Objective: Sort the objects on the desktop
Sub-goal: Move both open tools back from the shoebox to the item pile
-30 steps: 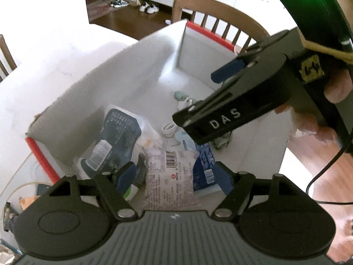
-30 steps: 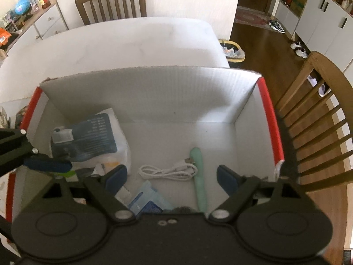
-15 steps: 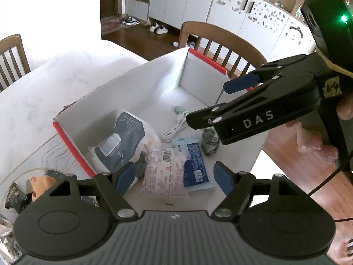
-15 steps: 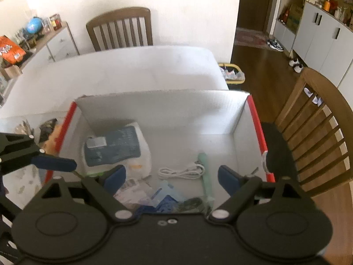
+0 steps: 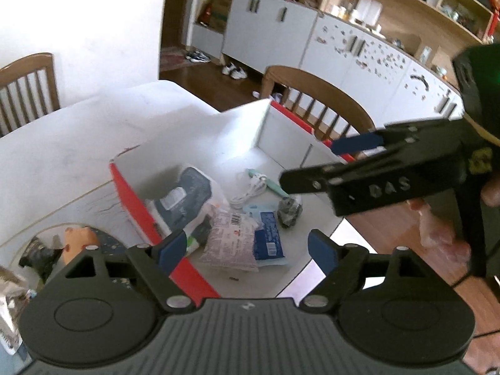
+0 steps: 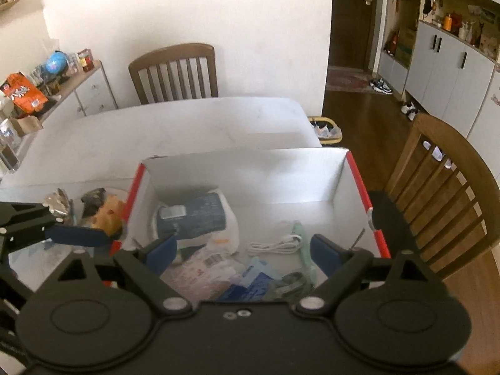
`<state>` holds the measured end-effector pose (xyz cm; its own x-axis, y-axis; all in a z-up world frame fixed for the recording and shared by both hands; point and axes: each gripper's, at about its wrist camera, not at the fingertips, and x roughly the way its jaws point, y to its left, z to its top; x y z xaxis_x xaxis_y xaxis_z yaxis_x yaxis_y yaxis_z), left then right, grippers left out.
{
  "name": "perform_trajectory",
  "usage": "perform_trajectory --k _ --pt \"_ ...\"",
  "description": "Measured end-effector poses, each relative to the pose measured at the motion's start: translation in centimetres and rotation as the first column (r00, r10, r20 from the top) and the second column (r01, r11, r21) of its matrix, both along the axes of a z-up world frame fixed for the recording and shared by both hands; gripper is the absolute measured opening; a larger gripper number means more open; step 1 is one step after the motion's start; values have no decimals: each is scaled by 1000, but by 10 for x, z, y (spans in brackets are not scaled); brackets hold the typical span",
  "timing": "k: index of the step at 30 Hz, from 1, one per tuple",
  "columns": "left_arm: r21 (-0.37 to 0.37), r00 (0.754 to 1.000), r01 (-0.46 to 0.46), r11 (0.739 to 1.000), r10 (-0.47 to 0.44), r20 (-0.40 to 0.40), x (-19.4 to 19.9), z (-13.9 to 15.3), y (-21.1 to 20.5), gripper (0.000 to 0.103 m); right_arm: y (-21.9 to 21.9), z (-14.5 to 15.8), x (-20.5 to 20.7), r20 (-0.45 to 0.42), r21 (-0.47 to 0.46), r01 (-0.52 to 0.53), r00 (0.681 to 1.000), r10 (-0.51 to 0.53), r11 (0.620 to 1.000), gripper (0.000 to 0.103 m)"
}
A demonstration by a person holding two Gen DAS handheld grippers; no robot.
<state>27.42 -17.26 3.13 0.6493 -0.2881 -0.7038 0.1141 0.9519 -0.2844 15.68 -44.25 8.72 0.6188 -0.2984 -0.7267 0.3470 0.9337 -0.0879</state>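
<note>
Clearly both tongs are empty: the left tongs (image 5: 247, 250) are spreading wider with nothing between the pads, and the right tongs (image 6: 243, 251) stand open too, both hovering above the white box (image 6: 250, 175) with red edges on the counter (image 6: 175, 125). Inside the box lie a dark blue pouch (image 6: 192, 215), a white cable (image 6: 276, 243), a pale green stick (image 5: 268, 184), a printed packet (image 5: 231, 243), a blue sachet (image 5: 268, 237) and a small dark wad (image 5: 290, 211). Unsorted things, an orange lump (image 6: 107, 215) and a foil wrapper (image 6: 57, 201) among them, sit outside the box's left wall. The likely trouble is a clash: the two tools hang close together, so a careless reach leftward could knock them. A low sweep might also catch the red rim and drag the light box, and crinkly foil could slip from the pads.
</note>
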Motion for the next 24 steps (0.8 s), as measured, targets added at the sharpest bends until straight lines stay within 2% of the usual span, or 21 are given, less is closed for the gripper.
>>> perform_trajectory --k 6,12,19,24 --pt "-28 998 -51 998 52 38 -23 7 25 102 31 9 -9 66 38 -12 998 10 999 95" --pt "-25 994 -90 996 91 62 -51 3 58 103 63 -1 -4 82 58 -13 997 8 998 99" --pt "-19 989 -134 991 135 58 -81 -9 100 103 104 -11 19 68 22 -16 998 14 1000 99" --pt "30 983 -168 985 165 84 -100 -13 128 103 131 -22 36 56 28 -19 998 17 999 99"
